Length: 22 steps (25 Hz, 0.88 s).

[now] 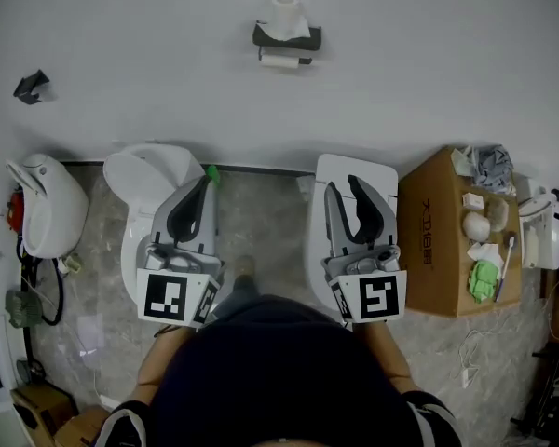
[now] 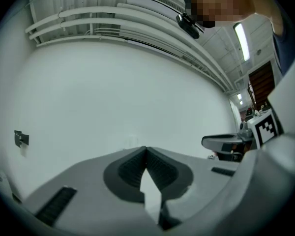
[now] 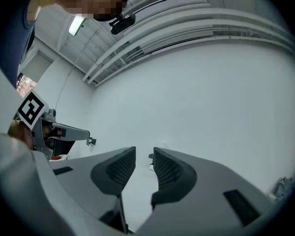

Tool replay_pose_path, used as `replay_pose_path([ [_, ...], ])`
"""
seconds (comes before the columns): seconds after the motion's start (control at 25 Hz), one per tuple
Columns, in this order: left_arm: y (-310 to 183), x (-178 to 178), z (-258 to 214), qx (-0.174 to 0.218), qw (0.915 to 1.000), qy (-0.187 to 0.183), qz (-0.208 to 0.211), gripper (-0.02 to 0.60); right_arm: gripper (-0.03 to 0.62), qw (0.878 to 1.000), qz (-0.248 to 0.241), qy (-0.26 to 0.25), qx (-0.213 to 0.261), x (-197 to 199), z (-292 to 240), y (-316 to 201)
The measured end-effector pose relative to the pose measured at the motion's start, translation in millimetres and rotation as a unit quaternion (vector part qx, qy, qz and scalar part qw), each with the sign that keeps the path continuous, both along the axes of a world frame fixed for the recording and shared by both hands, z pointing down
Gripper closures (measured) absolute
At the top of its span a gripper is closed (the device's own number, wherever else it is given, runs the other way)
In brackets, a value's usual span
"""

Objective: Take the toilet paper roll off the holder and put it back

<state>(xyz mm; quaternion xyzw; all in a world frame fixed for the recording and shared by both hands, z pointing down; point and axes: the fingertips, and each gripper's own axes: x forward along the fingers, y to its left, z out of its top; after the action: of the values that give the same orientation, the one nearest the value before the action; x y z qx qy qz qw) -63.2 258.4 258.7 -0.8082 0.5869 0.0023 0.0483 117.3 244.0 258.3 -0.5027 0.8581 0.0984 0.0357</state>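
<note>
Two grippers hang level before a white wall (image 1: 429, 73), well short of the holder (image 1: 309, 37) mounted on it. In the head view the roll (image 1: 279, 60) sits on the bar under the holder's black shelf, with a spare roll (image 1: 286, 9) standing upright on top. Neither is touched.

The left gripper (image 1: 205, 182) has its jaws closed tip to tip with nothing between them, as its own view confirms (image 2: 146, 149). The right gripper (image 1: 345, 189) shows a narrow gap between its jaws, also empty. In the right gripper view (image 3: 143, 151) a small dark speck on the wall shows through that gap, seemingly the holder, though it is too small to be sure.

A cardboard box (image 1: 433, 240) with odds and ends stands on the floor at the right. A black bracket (image 1: 31, 87) is fixed to the wall far left.

The step in hand appears to be the approach: the roll is on its holder and not yet taken off. The next move likely calls for carrying a gripper forward and up to the wall, opening its jaws wide enough to span the roll, then closing on it and sliding it sideways off the bar. The spare roll above is loose and could be knocked down if the gripper comes in high.
</note>
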Motion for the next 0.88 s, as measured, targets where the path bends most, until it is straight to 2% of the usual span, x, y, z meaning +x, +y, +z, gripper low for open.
replay_pose_path([
  [0.44, -69, -63, 6, 0.003, 0.9984, 0.002, 0.057, 0.581, 0.467, 0.998, 0.066, -0.006, 0.000, -61, 6, -48],
  [0.88, -92, -70, 12, -0.002, 0.9951, 0.012, 0.098, 0.581, 0.467, 0.995, 0.098, 0.006, -0.007, -77, 11, -55],
])
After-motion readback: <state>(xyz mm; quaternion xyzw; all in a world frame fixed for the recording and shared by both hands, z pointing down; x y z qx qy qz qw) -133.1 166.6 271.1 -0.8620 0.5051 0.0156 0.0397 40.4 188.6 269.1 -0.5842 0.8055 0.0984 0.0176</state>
